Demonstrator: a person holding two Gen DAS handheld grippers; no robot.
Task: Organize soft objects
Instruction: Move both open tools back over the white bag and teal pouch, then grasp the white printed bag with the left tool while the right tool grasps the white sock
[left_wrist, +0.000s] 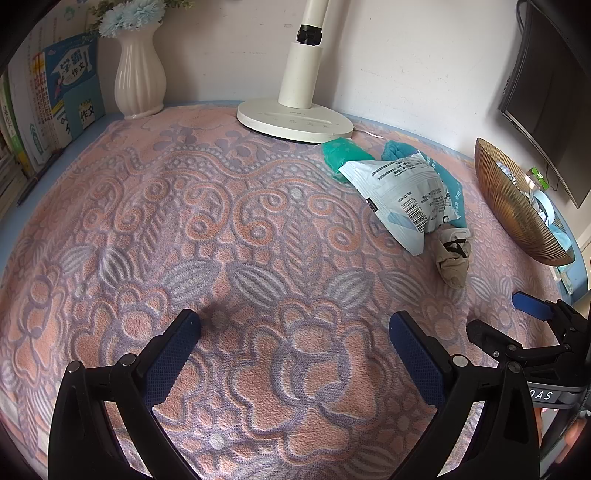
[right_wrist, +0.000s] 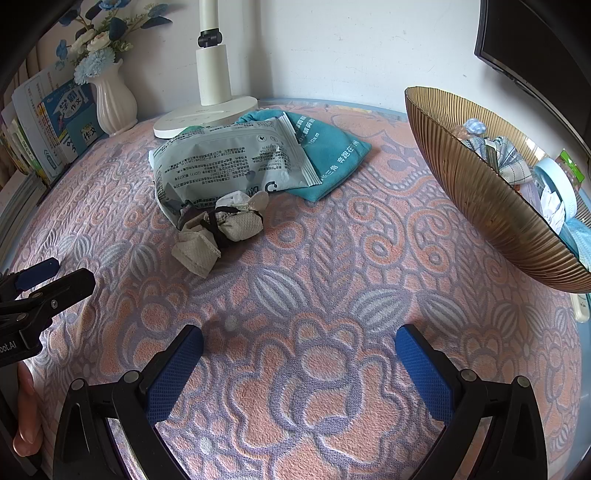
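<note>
A pink-and-lilac patterned cloth (right_wrist: 314, 258) is covering the table. A white wall (right_wrist: 332, 48) is standing behind, with 1 lamp base (left_wrist: 295, 120), a vase (left_wrist: 139, 79), books (left_wrist: 55, 99) and a dark monitor (left_wrist: 546, 92).

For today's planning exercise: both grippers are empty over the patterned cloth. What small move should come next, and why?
Probably ease the right gripper forward to the beige bundle, jaws kept open. It is the nearest loose soft item, lying in front of the grey packet and teal cloth, while the gold bowl on the right already holds soft things. The left gripper hangs open too.
</note>
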